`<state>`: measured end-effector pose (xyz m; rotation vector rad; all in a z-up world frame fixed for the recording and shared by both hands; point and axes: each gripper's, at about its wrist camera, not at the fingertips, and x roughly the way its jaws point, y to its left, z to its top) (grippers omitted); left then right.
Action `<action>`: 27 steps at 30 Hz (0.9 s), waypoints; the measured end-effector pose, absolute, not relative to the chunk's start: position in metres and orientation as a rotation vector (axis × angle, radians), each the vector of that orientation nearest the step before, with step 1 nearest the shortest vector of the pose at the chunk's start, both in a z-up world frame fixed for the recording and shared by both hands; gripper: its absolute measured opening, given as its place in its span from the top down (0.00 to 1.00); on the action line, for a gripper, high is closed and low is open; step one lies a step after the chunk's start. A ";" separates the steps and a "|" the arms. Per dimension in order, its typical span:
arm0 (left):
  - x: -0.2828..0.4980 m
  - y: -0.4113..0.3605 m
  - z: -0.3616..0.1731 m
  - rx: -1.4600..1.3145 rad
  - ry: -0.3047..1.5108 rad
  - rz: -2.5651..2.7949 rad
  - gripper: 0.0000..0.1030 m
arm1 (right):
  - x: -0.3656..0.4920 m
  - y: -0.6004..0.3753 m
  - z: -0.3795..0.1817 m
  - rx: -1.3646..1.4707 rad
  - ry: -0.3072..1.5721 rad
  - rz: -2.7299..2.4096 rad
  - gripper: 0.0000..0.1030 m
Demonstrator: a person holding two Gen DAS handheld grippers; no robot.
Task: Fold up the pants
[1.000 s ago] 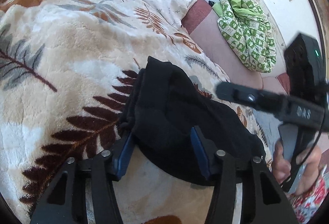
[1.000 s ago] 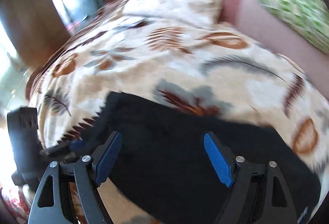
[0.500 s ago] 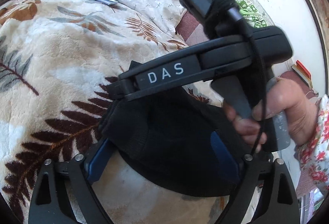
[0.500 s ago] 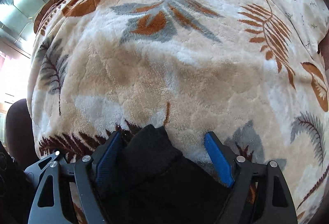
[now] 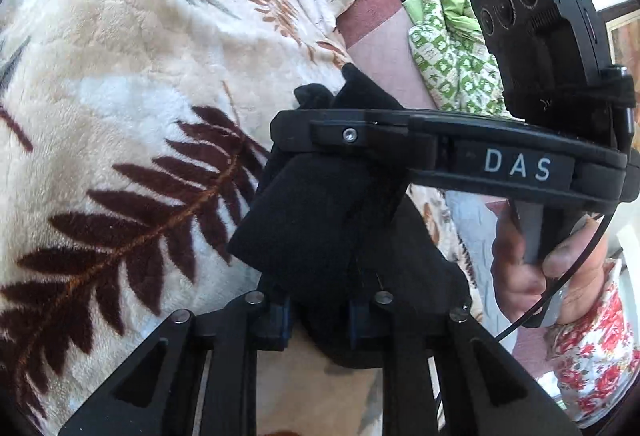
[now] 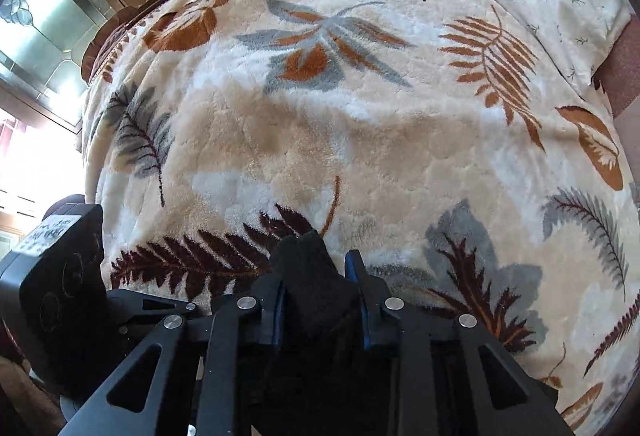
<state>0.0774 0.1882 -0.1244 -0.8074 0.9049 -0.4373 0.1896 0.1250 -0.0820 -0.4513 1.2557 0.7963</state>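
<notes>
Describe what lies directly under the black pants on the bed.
Under the black pants lies the leaf-patterned fleece blanket, showing all around them. The patch beneath is covered, so anything there cannot be seen.

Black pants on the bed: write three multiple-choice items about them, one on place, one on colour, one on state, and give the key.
1. Where do the black pants lie?
A. on the leaf-patterned blanket
B. on a wooden floor
C. on a chair

2. What colour is the crumpled cloth beyond the pants?
A. blue and yellow
B. green and white
C. plain grey

3. What is between the pads of the left gripper?
A. nothing
B. the pillow
C. a bunch of the pants

Key: 1 A, blanket shows all around them; 2 B, green-and-white print in the left wrist view; 3 C, black cloth fills the gap as the jaws are closing; the right gripper pinches cloth too.
</notes>
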 end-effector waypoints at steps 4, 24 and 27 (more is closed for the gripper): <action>0.074 0.178 -0.100 -0.775 0.873 -0.470 0.81 | 0.187 0.109 -0.060 -0.410 1.208 0.783 0.72; 0.092 -0.004 -0.080 -0.525 1.067 -0.682 0.53 | 0.176 -0.137 -0.067 -0.008 1.145 0.431 0.37; 0.080 -0.001 -0.076 -0.502 1.082 -0.712 0.49 | 0.162 -0.175 -0.068 0.030 1.115 0.325 0.35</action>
